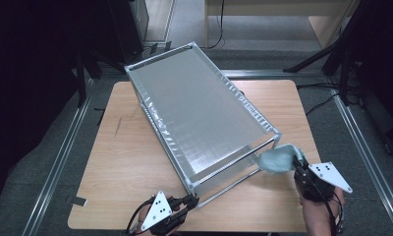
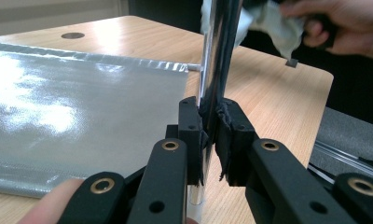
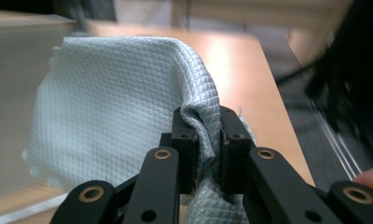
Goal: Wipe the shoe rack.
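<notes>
At the rack's near right corner, the pale cloth [image 1: 278, 160] is bunched against the frame, pinched by the right gripper [image 1: 297, 161]. Left gripper [image 1: 190, 200] clamps the chrome corner post [image 2: 217, 56] of the metal rack [image 1: 199, 105] on the wooden table [image 1: 130, 162].

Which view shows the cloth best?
The right gripper view: the pale waffle-weave cloth is close up, pinched in the right gripper. The high view shows it small and bunched at the rack's near corner. The left gripper view catches a blurred bit behind the chrome post.
</notes>
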Available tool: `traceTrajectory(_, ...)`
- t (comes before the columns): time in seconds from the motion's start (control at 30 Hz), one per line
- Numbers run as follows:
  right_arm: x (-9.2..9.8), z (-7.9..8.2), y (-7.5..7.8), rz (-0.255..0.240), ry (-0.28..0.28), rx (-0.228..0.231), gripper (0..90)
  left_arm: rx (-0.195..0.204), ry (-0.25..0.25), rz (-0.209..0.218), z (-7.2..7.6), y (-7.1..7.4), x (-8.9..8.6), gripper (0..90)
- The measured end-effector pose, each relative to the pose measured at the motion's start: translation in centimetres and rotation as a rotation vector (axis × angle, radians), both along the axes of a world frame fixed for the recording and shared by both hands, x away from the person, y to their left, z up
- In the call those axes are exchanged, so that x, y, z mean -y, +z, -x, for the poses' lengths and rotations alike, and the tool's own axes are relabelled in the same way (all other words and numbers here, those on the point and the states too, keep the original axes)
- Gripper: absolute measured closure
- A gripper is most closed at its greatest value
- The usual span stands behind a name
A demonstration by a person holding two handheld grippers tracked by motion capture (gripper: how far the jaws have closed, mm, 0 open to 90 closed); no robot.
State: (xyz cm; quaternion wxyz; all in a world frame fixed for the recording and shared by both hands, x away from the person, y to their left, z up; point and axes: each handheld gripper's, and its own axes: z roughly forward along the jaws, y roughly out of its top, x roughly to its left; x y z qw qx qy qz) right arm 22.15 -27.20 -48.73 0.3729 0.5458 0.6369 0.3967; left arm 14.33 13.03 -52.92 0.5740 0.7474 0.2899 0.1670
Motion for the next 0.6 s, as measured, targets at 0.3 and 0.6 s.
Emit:
traceTrajectory(0.3,3.4,-1.1,-2.8,-0.065,-0.071,-0.105,80.5,-0.001,-0.003,-0.003,-0.1,-0.1,0.0,81.4)
traceTrajectory(0.6,1.5,-1.9,-4.2,-0.08,0.011,-0.168,66.4,-0.001,0.003,-0.01,0.0,-0.1,0.0,81.4)
